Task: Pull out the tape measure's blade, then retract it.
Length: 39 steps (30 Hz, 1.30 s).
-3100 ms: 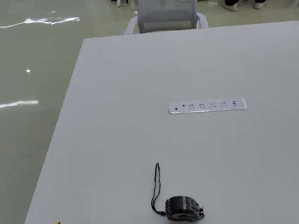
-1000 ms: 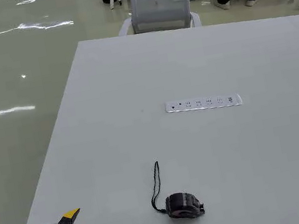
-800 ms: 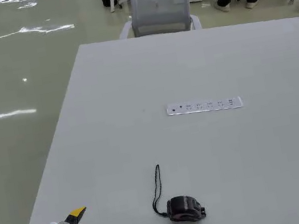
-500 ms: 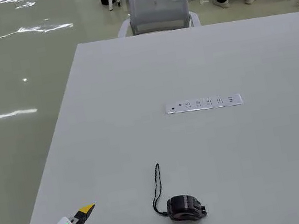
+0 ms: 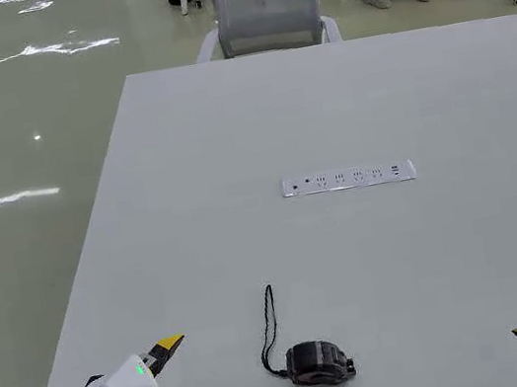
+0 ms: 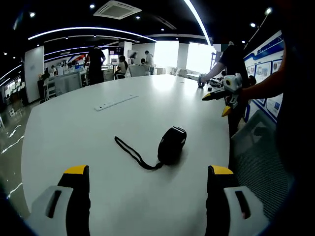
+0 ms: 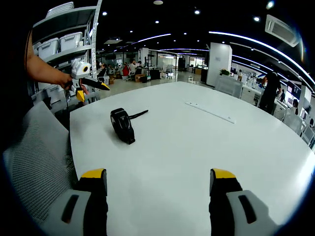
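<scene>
Lying on the white table (image 5: 323, 102), the tape measure (image 5: 318, 362) sits just ahead of the left gripper (image 5: 202, 384), touching neither it nor the right gripper (image 7: 155, 173). Its blade tip is too small to make out. Both grippers gape wide and hold nothing. The head view cuts the right gripper down to one yellow tip, while its own view shows both.
</scene>
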Tool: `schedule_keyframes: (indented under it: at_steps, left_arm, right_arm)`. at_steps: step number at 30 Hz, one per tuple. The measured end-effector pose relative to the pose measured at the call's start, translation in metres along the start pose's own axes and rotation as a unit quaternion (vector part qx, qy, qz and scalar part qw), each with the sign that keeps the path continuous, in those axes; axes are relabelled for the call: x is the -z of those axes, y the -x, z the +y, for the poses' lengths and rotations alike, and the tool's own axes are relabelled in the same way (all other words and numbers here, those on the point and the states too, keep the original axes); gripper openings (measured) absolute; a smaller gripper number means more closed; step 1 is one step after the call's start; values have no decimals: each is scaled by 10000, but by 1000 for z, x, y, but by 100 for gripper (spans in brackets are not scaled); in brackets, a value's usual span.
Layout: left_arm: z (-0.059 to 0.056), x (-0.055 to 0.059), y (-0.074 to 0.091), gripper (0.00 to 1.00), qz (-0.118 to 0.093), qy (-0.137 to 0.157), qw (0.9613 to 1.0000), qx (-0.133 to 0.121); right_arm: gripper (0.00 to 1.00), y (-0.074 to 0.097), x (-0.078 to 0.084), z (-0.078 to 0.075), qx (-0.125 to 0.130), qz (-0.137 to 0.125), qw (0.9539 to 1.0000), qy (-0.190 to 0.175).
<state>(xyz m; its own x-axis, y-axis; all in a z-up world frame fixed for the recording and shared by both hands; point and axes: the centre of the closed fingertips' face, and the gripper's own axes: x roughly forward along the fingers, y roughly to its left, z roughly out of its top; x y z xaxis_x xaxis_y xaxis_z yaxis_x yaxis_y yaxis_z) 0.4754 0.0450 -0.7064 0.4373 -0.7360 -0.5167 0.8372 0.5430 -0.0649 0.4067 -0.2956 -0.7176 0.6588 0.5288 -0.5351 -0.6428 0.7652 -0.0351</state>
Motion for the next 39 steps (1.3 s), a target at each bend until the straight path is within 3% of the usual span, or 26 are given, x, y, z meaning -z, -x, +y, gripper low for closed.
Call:
schedule_keyframes:
  at_steps: [21, 30, 39]
  left_arm:
    - [-9, -15, -28, 94, 215, -307, 9979, 525]
    - [-17, -17, -44, 91, 496, -587, 9940, 774]
    - [-24, -25, -59, 88, 589, -778, 9904, 980]
  right_arm:
    - [88, -32, -19, 9, -334, 19, 9991, 242]
    - [86, -45, -23, 13, -485, 57, 9983, 327]
    - [85, -55, -25, 18, -666, 103, 9969, 414]
